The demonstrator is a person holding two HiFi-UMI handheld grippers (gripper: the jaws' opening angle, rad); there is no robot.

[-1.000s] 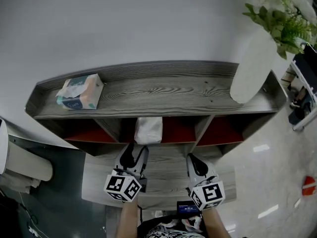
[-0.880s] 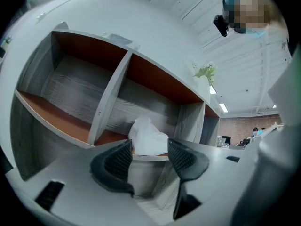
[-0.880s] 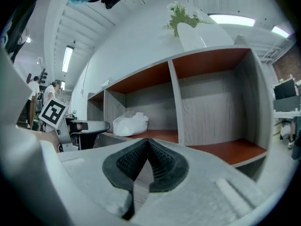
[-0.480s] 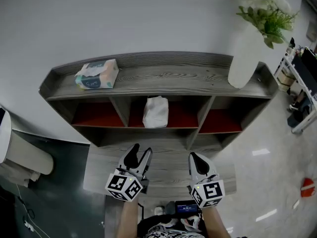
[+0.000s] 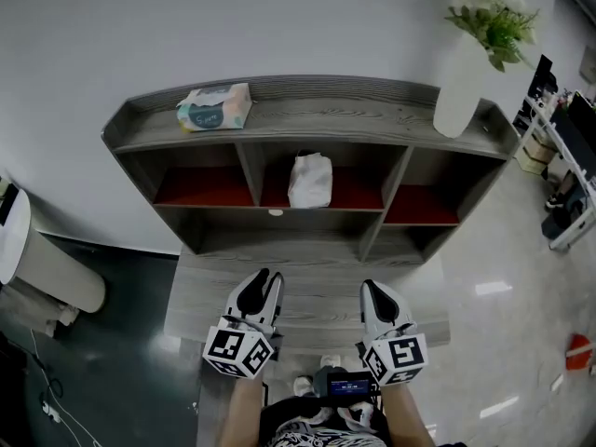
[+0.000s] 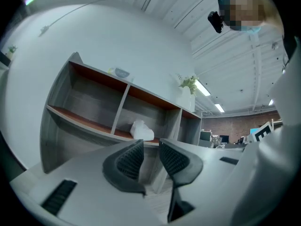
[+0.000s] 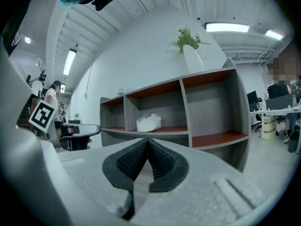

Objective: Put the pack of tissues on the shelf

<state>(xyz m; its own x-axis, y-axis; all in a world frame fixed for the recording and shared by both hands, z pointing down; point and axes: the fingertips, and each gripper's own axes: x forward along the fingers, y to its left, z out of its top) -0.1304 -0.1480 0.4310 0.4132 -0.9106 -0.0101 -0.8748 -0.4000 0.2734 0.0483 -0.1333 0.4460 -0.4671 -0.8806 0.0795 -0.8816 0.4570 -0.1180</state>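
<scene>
The pack of tissues (image 5: 310, 180) looks light, soft and crinkly, a white film-wrapped bundle that would dent under pressure and could slide within its wrapper. If it had to be taken again, I would close across its narrow middle with a modest squeeze rather than pinch a loose corner.

Nearest, both tongs point level at the shelf and are empty. The left tongs (image 5: 265, 282) stand narrowly apart with nothing between the pads; their jaws have just been closing. The right tongs (image 5: 377, 291) are closed, pads meeting at the tips.

Beyond them a low wooden step (image 5: 317, 310) runs along the foot of the shelf (image 5: 326, 119), grey wood-grain with red-lined compartments. The pack sits in the middle compartment, towards the front and well apart from both tongs, so the placing seems done.

On the top board, a printed tissue box (image 5: 214, 107) lies at the left end and a tall white vase (image 5: 463, 87) of greenery stands at the right. Behind is a plain white wall (image 5: 279, 17); a glossy floor (image 5: 503, 250) stretches to the right.
</scene>
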